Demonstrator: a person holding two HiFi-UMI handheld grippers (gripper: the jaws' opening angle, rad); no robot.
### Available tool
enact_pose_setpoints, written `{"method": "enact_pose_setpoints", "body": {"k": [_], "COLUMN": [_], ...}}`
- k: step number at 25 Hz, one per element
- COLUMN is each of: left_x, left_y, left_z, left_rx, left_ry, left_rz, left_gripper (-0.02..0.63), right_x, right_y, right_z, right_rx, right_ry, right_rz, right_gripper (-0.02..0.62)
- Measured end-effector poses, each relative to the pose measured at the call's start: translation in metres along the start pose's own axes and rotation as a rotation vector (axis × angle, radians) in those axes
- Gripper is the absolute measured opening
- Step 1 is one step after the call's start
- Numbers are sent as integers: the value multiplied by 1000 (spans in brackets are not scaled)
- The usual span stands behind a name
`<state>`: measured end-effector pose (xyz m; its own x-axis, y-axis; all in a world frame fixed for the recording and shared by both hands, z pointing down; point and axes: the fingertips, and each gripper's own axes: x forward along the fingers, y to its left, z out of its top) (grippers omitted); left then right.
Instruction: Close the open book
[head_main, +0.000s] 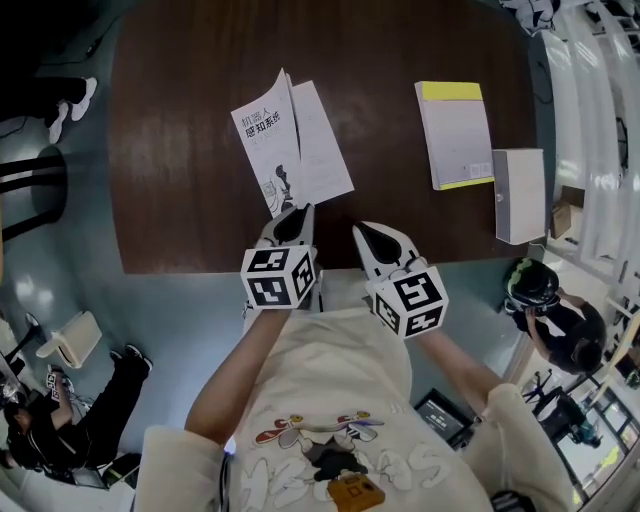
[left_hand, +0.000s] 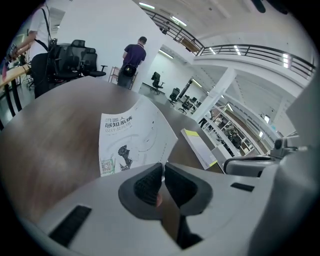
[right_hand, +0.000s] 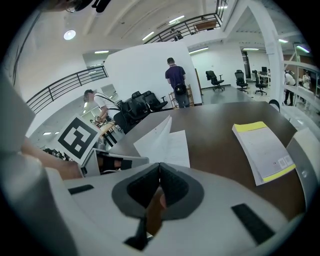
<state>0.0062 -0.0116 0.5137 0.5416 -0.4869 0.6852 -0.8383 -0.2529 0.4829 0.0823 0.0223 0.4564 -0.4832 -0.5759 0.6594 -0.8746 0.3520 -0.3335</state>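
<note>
The open book lies on the dark wooden table. Its white printed cover stands half raised over the pages, with Chinese print and a small drawing on it. My left gripper sits just at the book's near corner, shut with nothing between its pads. Through the left gripper view the book rises right beyond the shut gripper. My right gripper hovers to the right of the book, also shut and empty. The right gripper view has the book ahead and slightly left of the gripper.
A closed book with a yellow edge lies at the table's right, and a white box sits at the right edge. The table's near edge runs just under both grippers. People and office chairs stand beyond the table.
</note>
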Motion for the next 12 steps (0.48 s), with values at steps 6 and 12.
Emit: {"method": "enact_pose_setpoints", "body": {"k": [6,12], "left_x": [20,43], "left_y": [-8,-15], "left_z": [-7,-19], "left_rx": [55,146], "left_ry": [77,177], "left_rz": [-23,-17], "left_gripper": [25,31], "right_x": [-6,-10], "right_y": [-11,-22], "right_z": [-7,-11], "right_rx": [43,78], "right_ry": [-6,-13], "right_rz": [-36,-64], "right_gripper": [6,6]}}
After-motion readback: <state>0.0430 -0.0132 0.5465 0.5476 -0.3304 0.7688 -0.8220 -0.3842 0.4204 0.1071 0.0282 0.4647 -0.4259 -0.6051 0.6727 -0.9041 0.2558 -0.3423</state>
